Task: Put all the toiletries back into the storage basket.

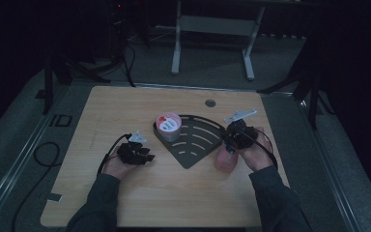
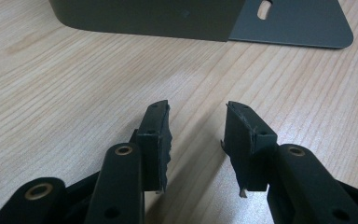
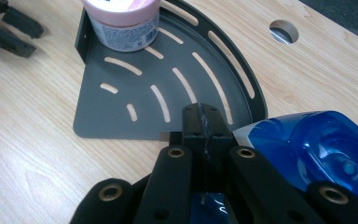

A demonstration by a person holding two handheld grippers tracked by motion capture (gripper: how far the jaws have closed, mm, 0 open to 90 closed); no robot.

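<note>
Wood-grain tabletop (image 1: pixel 174 193): pale, with bare board along the lower edge and at the left of the high view.
Corner rack (image 1: pixel 195 140): dark slotted quarter-round tray at frame centre, its curved rim toward upper right and its flat point toward the bottom.
Pink-lidded jar (image 1: pixel 168 125): stands upright in the rack's upper-left corner, against its raised wall.
Blue bottle (image 3: pixel 317 149): translucent blue, at lower right of the right gripper view, just beside the rack's curved rim.
Right gripper (image 3: pixel 204 122): jaws together with nothing seen between the pads, tips over the rack's lower edge, the bottle alongside them.
Left gripper (image 2: pixel 196 140): jaws apart over bare wood, holding nothing, near the rack's wall at the top of its view.
Cable hole (image 1: pixel 210 103): round, near the table's far edge.
</note>
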